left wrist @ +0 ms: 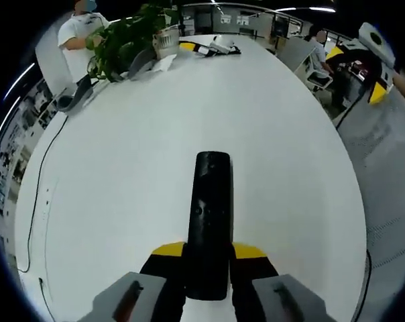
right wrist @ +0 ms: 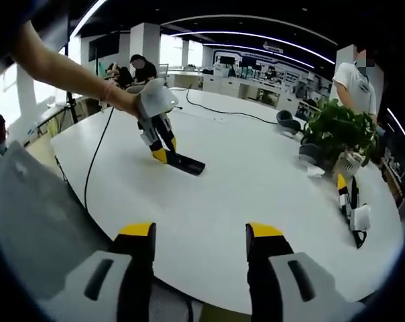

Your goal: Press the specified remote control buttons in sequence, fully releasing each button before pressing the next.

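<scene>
Illumination is even and bright, supplied by long white ceiling light strips (right wrist: pixel 256 48) toward 12 o'clock in the right gripper view. The large white oval table (left wrist: pixel 122 168) reflects diffusely, with faint shadows and no harsh glare. Fisheye distortion bends all edges. Both views' near jaws are soft.

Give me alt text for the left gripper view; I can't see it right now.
The left claw, yellow-tipped, is shut on a black remote control that points away over a round white table. At the table's far edge stand a potted plant and a person in a white shirt.
</scene>
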`<state>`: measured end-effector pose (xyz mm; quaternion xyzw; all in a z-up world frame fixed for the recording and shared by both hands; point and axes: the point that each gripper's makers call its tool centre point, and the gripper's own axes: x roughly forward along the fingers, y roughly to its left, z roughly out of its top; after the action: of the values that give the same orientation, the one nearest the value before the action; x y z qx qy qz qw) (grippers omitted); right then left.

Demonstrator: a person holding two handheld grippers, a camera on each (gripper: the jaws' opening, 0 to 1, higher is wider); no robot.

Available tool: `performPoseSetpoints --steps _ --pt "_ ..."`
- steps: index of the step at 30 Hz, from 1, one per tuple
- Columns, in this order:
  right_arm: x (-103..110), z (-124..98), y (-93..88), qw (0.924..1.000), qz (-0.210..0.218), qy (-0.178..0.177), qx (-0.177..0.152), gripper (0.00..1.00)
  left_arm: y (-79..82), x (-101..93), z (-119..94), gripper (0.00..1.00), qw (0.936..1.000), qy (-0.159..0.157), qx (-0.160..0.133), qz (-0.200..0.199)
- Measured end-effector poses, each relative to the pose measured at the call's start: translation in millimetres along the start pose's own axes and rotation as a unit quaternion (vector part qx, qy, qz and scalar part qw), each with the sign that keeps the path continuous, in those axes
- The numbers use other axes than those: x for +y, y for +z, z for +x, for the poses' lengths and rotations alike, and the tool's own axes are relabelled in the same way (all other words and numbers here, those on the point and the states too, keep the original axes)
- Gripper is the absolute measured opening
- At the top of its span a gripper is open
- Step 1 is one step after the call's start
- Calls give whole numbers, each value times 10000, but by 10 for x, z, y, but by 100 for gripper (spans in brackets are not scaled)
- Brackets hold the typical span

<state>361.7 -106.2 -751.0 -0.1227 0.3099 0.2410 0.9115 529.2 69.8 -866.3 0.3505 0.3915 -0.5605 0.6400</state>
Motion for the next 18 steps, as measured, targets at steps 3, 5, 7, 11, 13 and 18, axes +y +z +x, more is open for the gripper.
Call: performPoseSetpoints --steps 3,5,7,11,13,18 --pt "-1 -3 1 10000 -17 -16 4 56 -25 -85 -3 24 10000 -26 -8 43" --pt "-3 -4 11 10000 -22 -28 -17 57 -41 -159 -9 24 9999 -50 8 106" --pt "-2 -3 5 10000 -8 -21 -7 57 -56 -234 -17 24 9999 -72 18 137" --pt "2 -7 13 10000 -26 -31 -24 57 -87 -360 -33 24 9998 -82 22 152" --pt "7 -7 12 10000 -40 -24 -21 57 -102 -424 -43 24 9999 -85 22 144" --pt "17 -8 12 10000 -91 -22 -9 57 -142 -560 -68 24 9998 -96 50 182"
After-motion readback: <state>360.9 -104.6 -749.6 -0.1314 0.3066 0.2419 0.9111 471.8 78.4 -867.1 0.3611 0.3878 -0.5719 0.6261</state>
